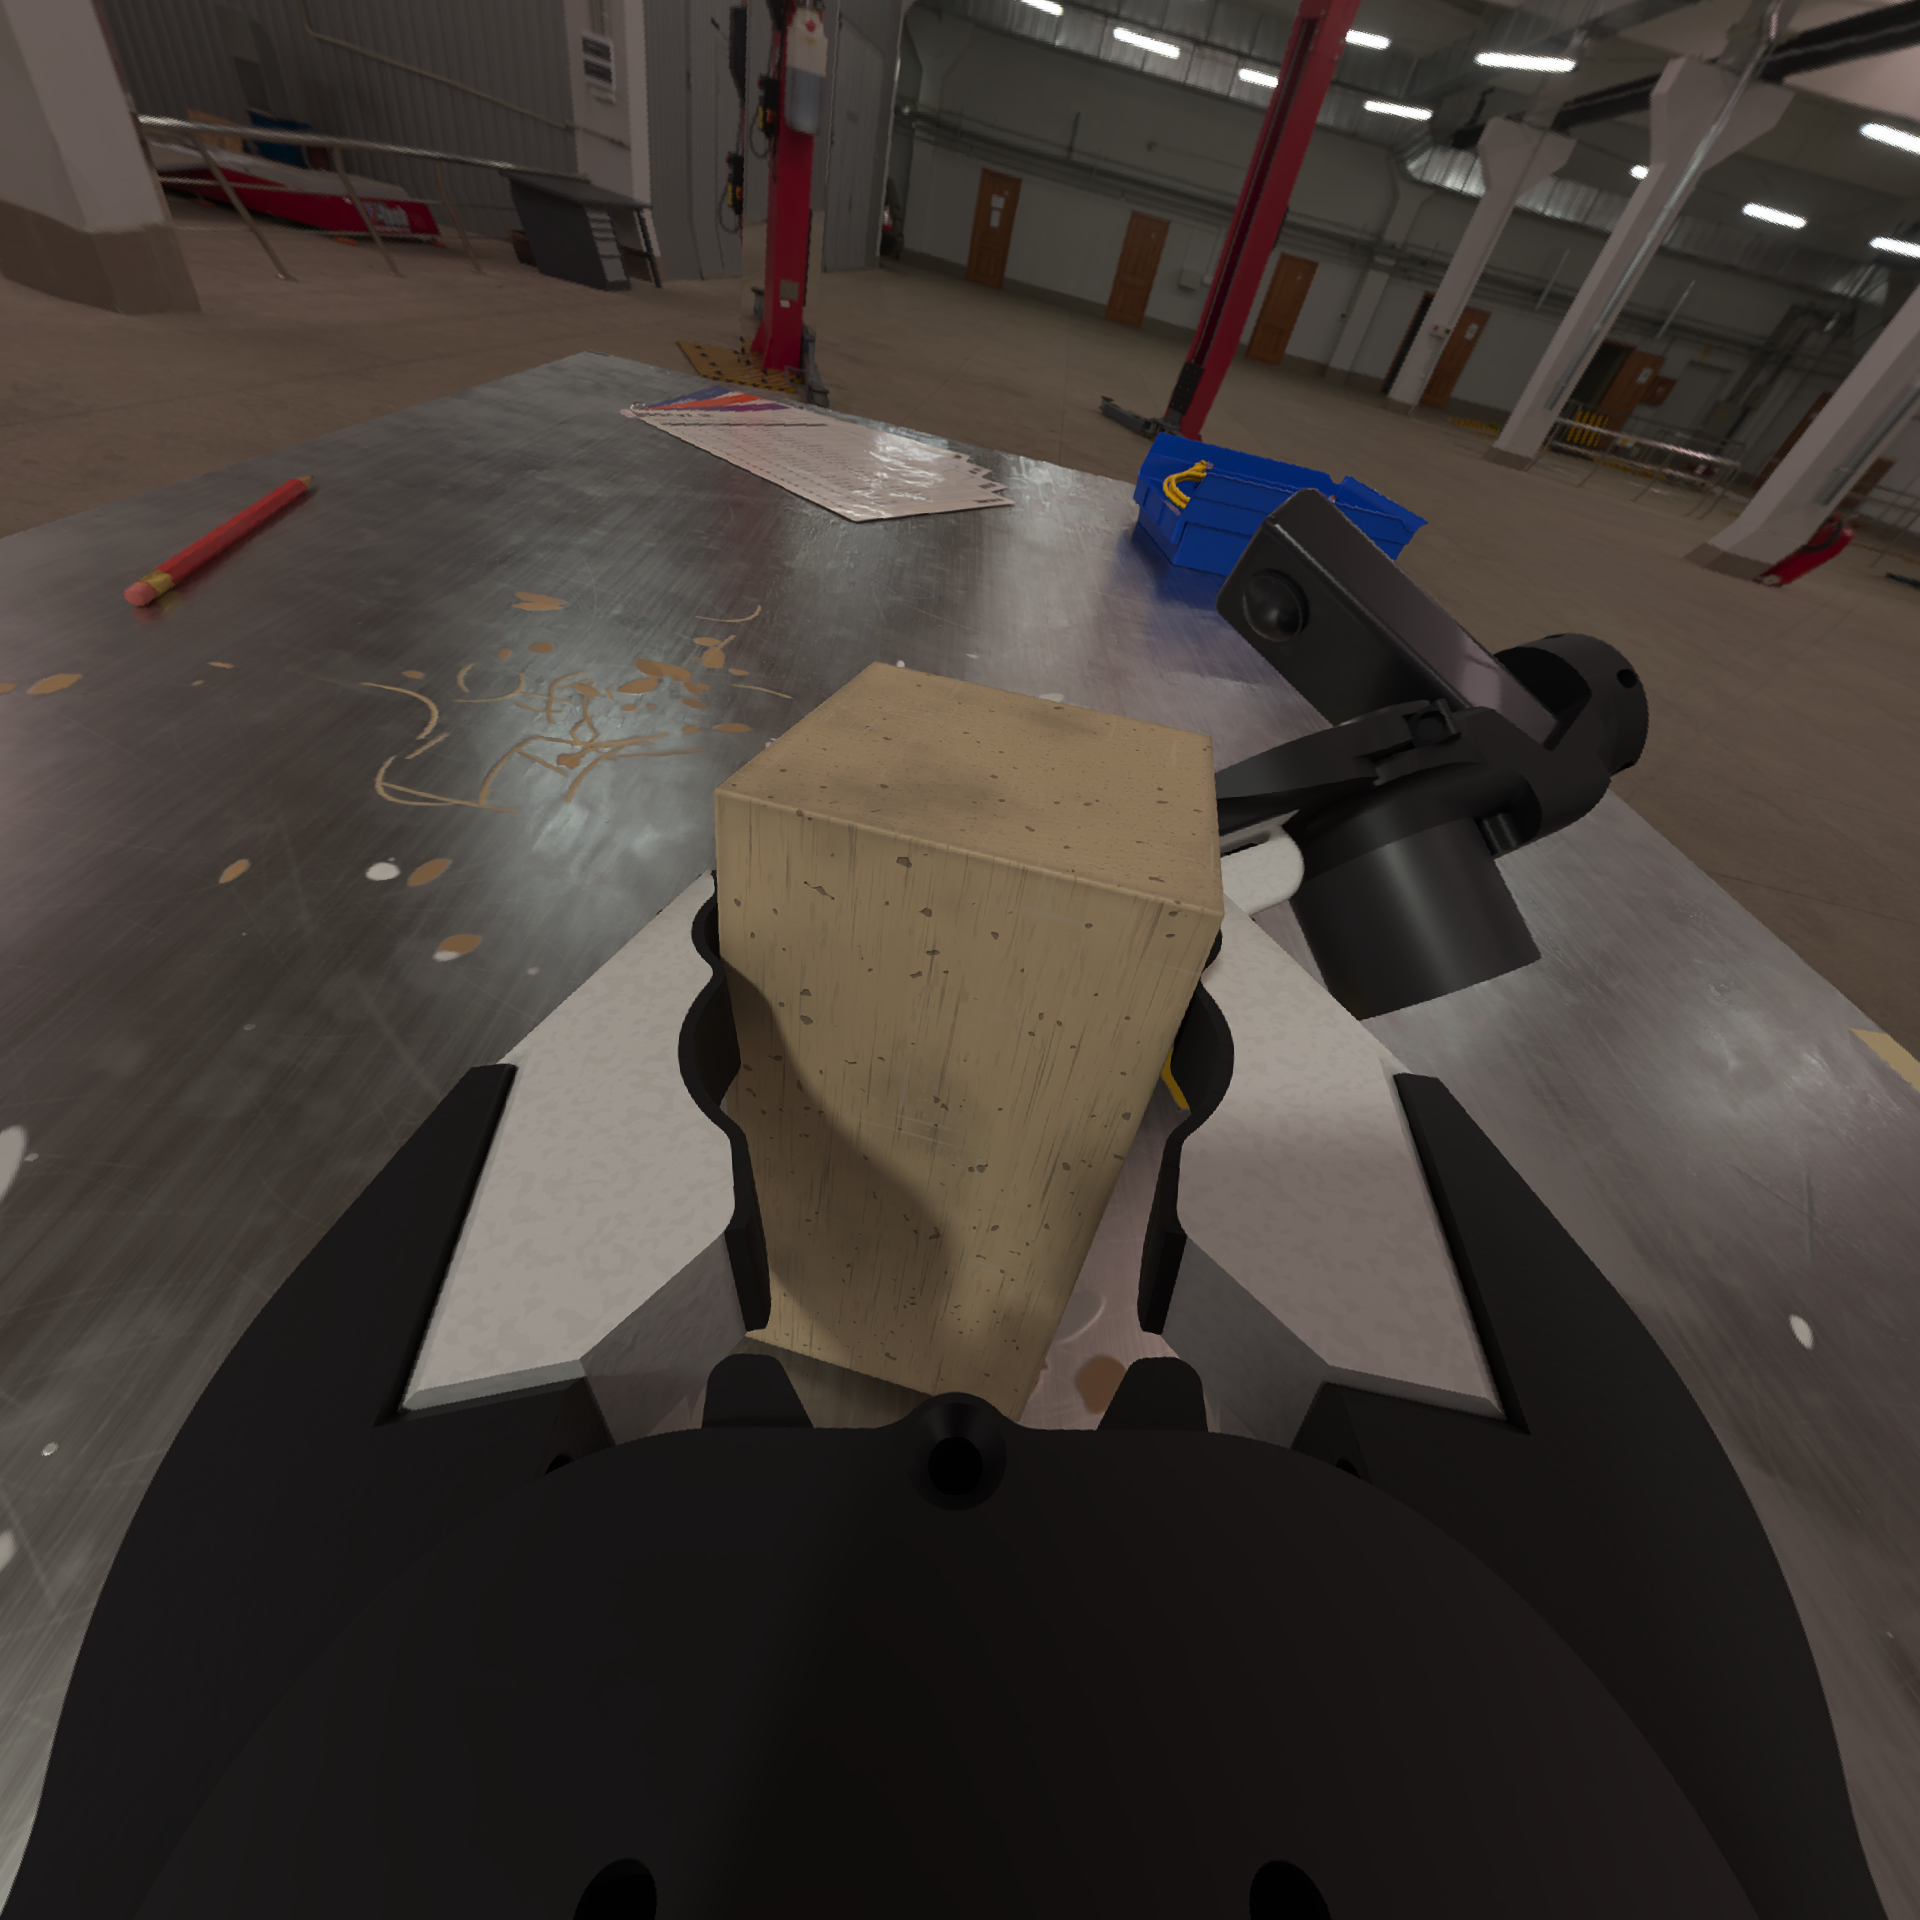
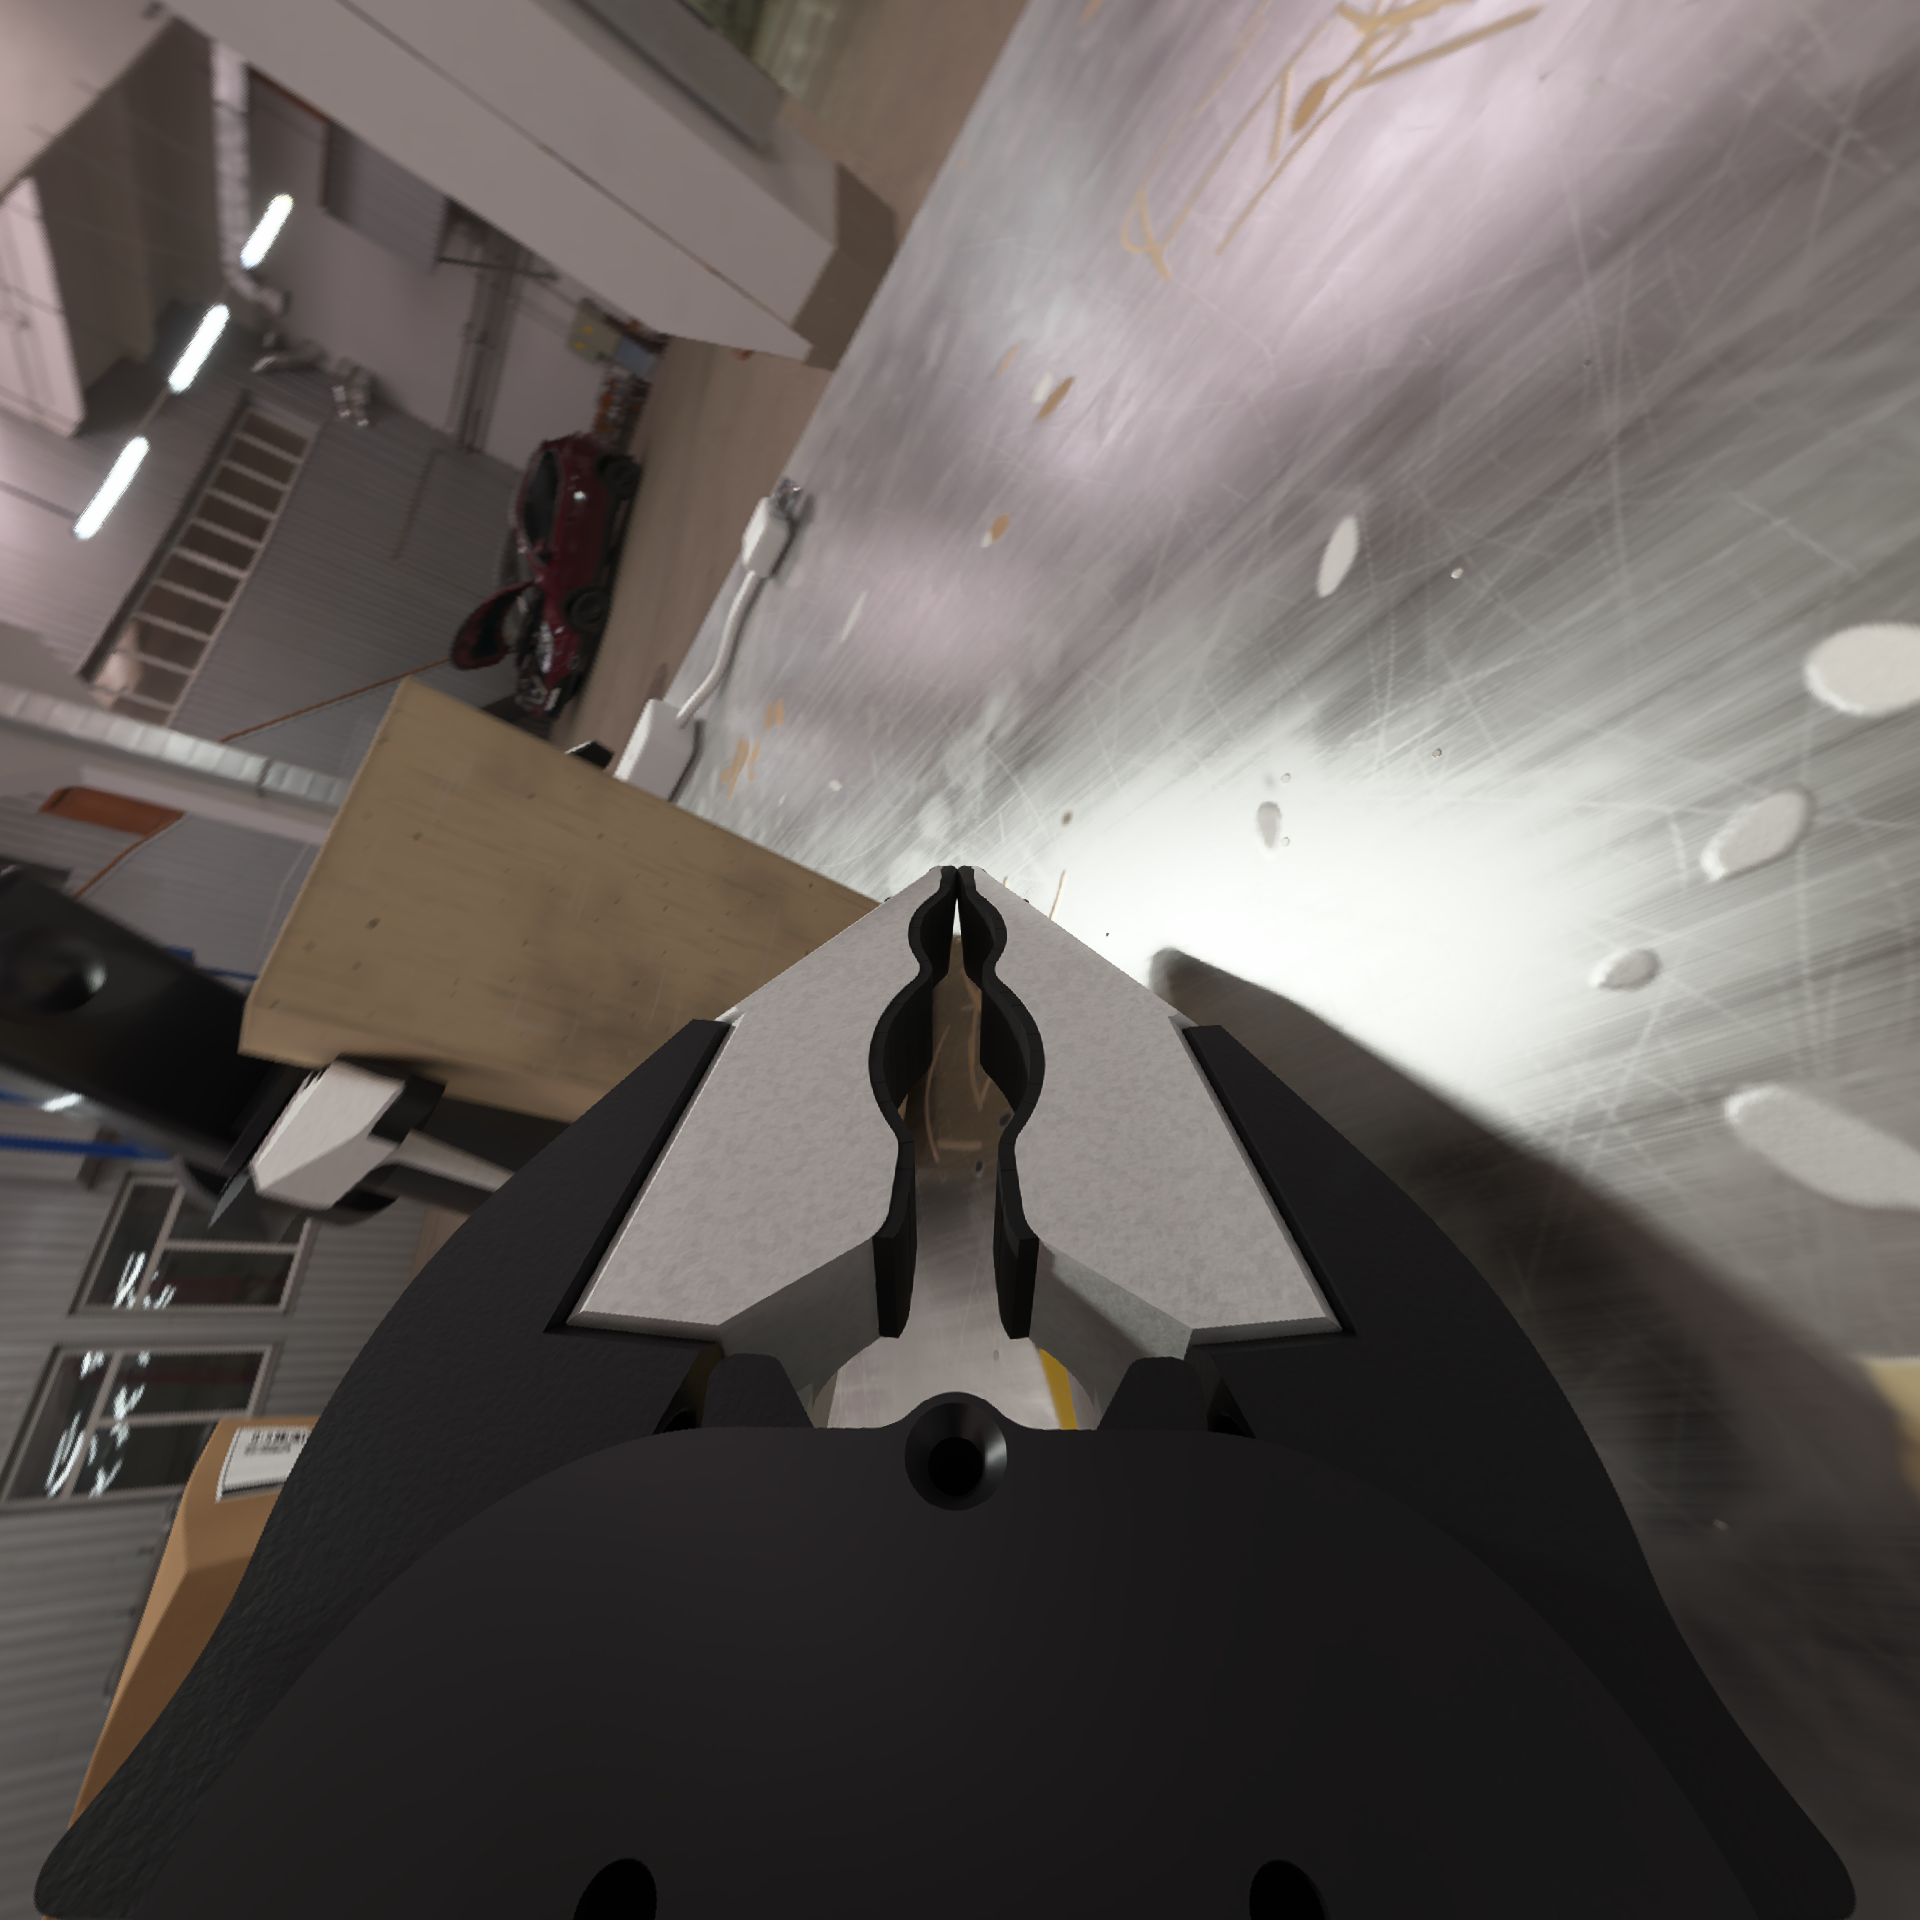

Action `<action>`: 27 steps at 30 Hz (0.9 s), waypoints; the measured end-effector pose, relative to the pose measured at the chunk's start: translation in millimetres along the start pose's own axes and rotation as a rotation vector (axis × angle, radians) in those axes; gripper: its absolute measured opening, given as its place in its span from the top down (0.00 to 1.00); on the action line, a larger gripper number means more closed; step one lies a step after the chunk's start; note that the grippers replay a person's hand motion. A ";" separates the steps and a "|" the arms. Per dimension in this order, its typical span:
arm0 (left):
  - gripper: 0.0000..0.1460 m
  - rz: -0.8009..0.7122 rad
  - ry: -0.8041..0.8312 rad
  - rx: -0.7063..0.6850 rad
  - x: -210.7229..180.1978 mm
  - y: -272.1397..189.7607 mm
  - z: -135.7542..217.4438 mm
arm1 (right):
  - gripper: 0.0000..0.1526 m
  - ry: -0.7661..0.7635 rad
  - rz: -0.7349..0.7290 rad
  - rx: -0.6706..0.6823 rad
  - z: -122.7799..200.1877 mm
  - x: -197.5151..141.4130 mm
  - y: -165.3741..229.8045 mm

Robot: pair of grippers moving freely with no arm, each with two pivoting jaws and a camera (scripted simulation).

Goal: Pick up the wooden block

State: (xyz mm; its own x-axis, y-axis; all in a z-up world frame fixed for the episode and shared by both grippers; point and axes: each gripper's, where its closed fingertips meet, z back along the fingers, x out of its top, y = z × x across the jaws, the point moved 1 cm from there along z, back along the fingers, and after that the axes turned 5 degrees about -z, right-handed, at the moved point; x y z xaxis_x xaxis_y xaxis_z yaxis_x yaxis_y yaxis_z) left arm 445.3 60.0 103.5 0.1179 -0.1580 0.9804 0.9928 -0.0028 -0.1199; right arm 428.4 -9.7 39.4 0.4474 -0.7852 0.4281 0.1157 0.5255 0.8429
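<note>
your left black-and-white two-finger gripper (image 1: 961, 1081) is clamped on the tall tan wooden block (image 1: 956, 1039), upright over the scratched metal table (image 1: 364, 935). your right black-and-white gripper (image 2: 957, 883), just beside the block, has its jaws pressed together on nothing.

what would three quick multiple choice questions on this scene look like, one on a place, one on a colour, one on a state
1. Where is the wooden block?
A. between the left gripper's fingers
B. inside the bin
C. on the papers

2. What colour is the bin at the far edge of the table?
A. green
B. blue
C. white

3. How is the right gripper?
A. wide open
B. shut on the pencil
C. shut, holding nothing

Answers:
1 A, the left gripper has a pad on each side of the block.
2 B, it is plainly blue.
3 C, its fingertips meet with nothing between them.
</note>
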 end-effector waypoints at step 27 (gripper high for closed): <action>0.42 0.059 -0.044 -0.033 8.5 -3.8 3.8 | 1.00 0.050 0.151 -0.201 -22.8 5.0 -9.9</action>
State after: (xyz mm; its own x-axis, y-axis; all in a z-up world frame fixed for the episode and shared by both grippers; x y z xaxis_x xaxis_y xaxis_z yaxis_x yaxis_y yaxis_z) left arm 442.6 62.4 112.9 0.1781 -0.1151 0.9773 0.9828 -0.0276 -0.1823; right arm 449.7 -11.4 25.7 0.5156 -0.6784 0.5235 0.2160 0.6941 0.6867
